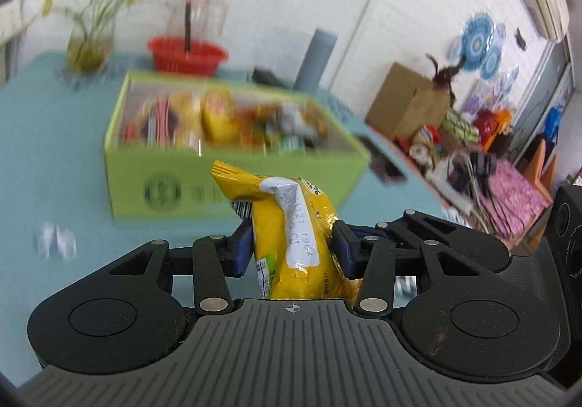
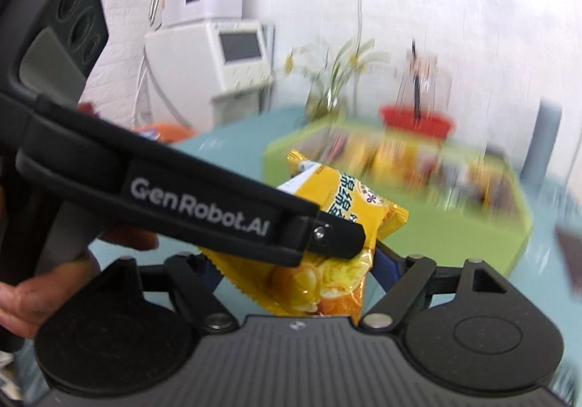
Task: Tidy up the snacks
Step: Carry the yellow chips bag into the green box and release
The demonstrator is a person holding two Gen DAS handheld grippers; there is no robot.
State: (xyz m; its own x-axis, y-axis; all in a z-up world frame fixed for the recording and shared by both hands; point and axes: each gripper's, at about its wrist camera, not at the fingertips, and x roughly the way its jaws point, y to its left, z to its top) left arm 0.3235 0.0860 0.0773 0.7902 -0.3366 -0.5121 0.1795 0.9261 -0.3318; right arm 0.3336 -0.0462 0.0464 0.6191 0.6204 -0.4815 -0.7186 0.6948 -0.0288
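Each gripper is matte black: the left gripper (image 1: 293, 247) has blue fingers (image 1: 242, 250), scissor-like links pinned with silver rivets, two round housings at four and eight o'clock, and a ribbed grey plate with a small crosshair mark. In the right wrist view the right gripper (image 2: 294, 261) has the same build. Across it runs the left unit's black side, lettered "GenRobot.AI" in white, with a screw at its tip, round lens recesses at ten o'clock, and a bare hand (image 2: 43, 283) on its grey-black handle.

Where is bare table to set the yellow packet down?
Bare blue table lies left of the green box and in front of it. The box is crowded with snacks; behind it stand a red basket and a plant vase.
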